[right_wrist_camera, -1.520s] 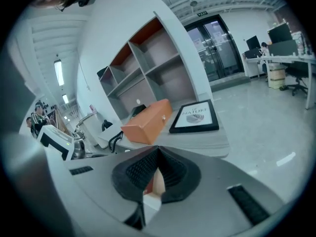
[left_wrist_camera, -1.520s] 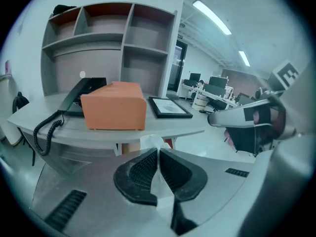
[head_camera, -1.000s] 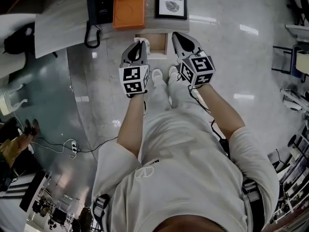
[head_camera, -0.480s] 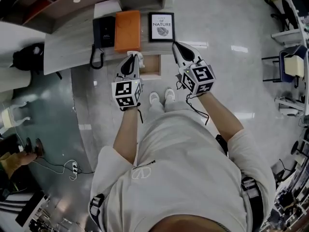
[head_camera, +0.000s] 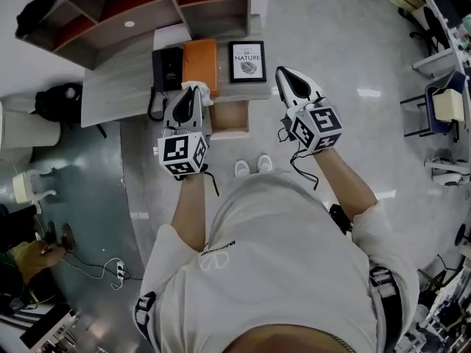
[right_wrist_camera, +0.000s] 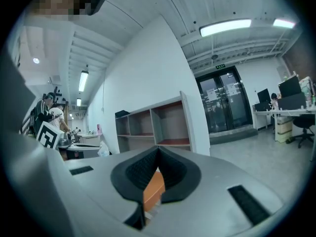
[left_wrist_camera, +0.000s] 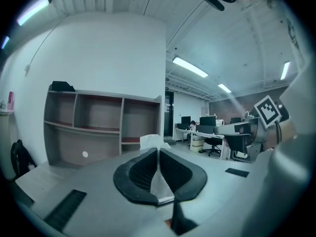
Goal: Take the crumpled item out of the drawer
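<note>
The crumpled item is a white tissue [head_camera: 208, 89]; my left gripper [head_camera: 193, 89] is shut on it above the desk's front edge. In the left gripper view the tissue [left_wrist_camera: 150, 141] sticks out past the closed jaw tips of the left gripper [left_wrist_camera: 158, 150] and runs down between the pads. The wooden drawer [head_camera: 229, 116] stands pulled out under the desk, below and right of that gripper. My right gripper [head_camera: 284, 73] hovers shut right of the drawer. In the right gripper view its jaws [right_wrist_camera: 158, 150] meet at the tips, and an orange surface [right_wrist_camera: 154, 189] shows in the gap behind them.
The grey desk [head_camera: 118, 98] carries a black phone [head_camera: 168, 68], an orange box [head_camera: 200, 61] and a framed picture [head_camera: 247, 61]. An open shelf unit [head_camera: 147, 6] stands behind it. The person's shoes [head_camera: 250, 167] are on the glossy floor before the drawer. Office chairs [head_camera: 441, 101] are at the right.
Both grippers have risen away from the drawer, the left one still carrying the tissue. The view has pulled back, so more of the desk and shelf shows.
</note>
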`<state>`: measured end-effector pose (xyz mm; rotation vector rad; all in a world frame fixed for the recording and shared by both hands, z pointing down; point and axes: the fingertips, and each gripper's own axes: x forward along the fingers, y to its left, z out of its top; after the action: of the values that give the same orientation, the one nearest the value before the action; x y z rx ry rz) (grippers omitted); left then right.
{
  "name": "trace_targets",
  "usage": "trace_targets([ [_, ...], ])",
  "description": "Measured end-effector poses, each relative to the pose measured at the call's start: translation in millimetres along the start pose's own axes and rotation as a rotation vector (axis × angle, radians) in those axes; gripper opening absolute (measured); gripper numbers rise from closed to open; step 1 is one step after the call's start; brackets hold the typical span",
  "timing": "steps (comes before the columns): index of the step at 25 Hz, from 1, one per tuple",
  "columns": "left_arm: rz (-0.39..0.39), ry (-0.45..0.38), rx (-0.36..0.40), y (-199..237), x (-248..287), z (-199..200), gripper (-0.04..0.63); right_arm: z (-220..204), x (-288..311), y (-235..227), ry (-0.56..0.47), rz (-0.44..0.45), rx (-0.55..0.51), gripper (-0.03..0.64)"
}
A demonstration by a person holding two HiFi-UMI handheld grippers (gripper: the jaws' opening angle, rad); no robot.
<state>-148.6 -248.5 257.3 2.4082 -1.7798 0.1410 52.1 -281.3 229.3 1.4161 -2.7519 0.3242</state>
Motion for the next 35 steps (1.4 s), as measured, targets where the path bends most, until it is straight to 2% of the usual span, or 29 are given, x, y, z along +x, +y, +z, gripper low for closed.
trace_targets([
  [6, 0.001, -0.081, 0.024, -2, -16, 42, 0.014, 37, -22, -8, -0.061, -0.009, -0.017, 0.002],
  [15, 0.042, -0.22, 0.069, 3, -39, 99, 0.014, 70, -42, -17, -0.125, -0.015, 0.007, 0.002],
  [26, 0.054, -0.282, 0.085, 3, -51, 119, 0.014, 92, -60, -28, -0.149, -0.045, -0.005, 0.002],
  [35, 0.093, -0.284, 0.072, 16, -56, 113, 0.014, 94, -66, -38, -0.153, -0.072, -0.005, 0.0],
])
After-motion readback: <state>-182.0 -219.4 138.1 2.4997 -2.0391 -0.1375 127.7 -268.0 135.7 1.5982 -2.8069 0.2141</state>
